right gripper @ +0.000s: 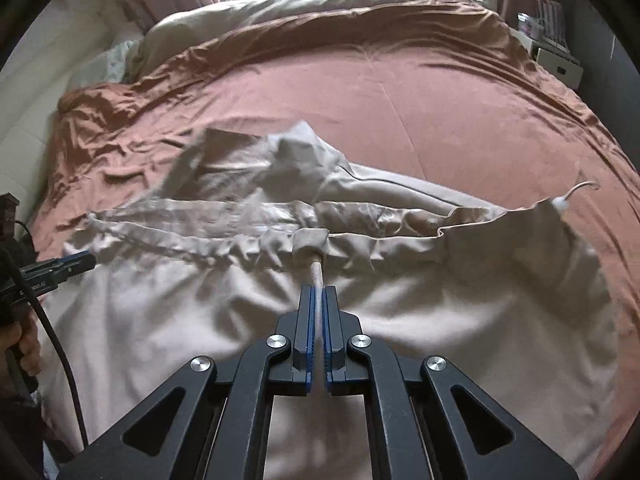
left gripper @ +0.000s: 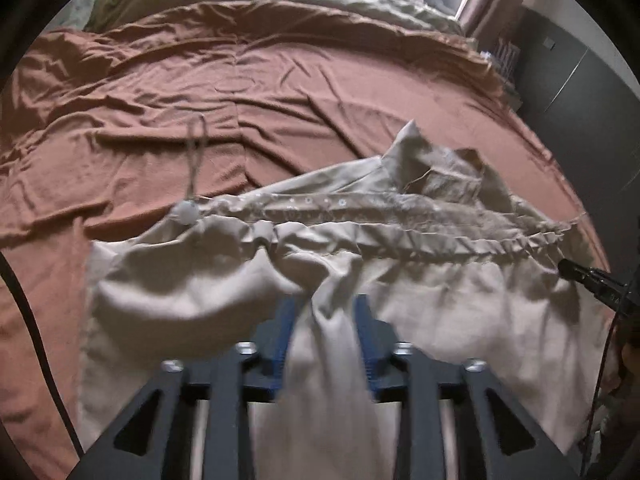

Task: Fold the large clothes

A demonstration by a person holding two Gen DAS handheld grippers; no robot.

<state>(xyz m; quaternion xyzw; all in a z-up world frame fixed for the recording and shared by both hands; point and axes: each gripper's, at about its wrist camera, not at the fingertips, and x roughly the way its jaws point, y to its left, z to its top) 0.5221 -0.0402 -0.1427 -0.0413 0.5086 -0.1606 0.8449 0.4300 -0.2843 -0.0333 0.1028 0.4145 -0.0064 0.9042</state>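
Because the beige garment (right gripper: 440, 300) lies spread on the bed (right gripper: 400, 100), waistband away from the person, the right claw (right gripper: 319, 300) is clenched on a fabric loop (right gripper: 317, 272) below the waistband, while the left claw (left gripper: 326, 312) stands released astride a ridge of cloth, probably to lift it for a fold

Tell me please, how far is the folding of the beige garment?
Done: the beige garment lies spread on the rust bedspread. In hand: right gripper is shut on its fabric; left gripper has fabric between parted jaws. Left: no neat fold shows; collar rumpled.
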